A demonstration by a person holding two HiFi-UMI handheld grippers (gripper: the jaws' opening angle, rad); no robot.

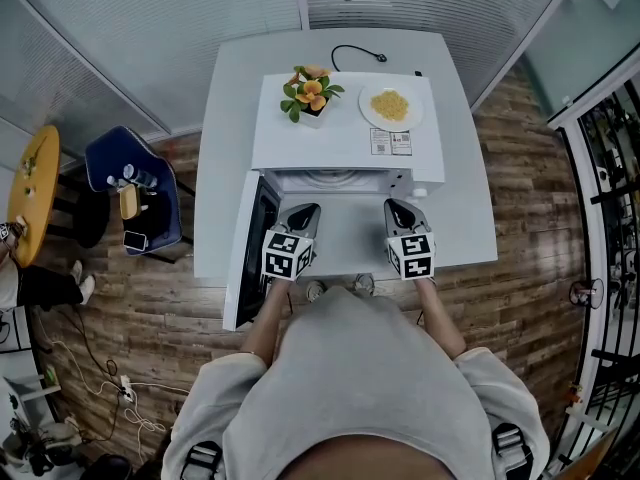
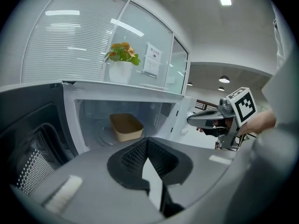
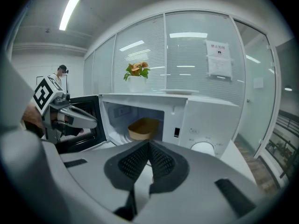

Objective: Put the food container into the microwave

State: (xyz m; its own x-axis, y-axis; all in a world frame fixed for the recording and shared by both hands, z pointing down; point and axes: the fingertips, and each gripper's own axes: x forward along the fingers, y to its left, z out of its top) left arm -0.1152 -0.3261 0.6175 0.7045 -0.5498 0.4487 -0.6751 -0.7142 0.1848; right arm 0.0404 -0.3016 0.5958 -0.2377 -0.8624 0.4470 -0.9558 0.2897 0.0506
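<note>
Overhead, food container (image 2: 126, 126) out of sight under top of microwave (image 1: 345, 146).

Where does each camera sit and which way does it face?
Head view: on the person's head, looking steeply down at the open microwave on a white table; torso, left gripper, right gripper show.
Left gripper view: on the left gripper, facing into the microwave from the door side; its shut jaws, right gripper show.
Right gripper view: on the right gripper, facing in from the dial side; shut jaws, left gripper show.
Shared: both gripper views see the food container inside and the potted plant on top.
</note>
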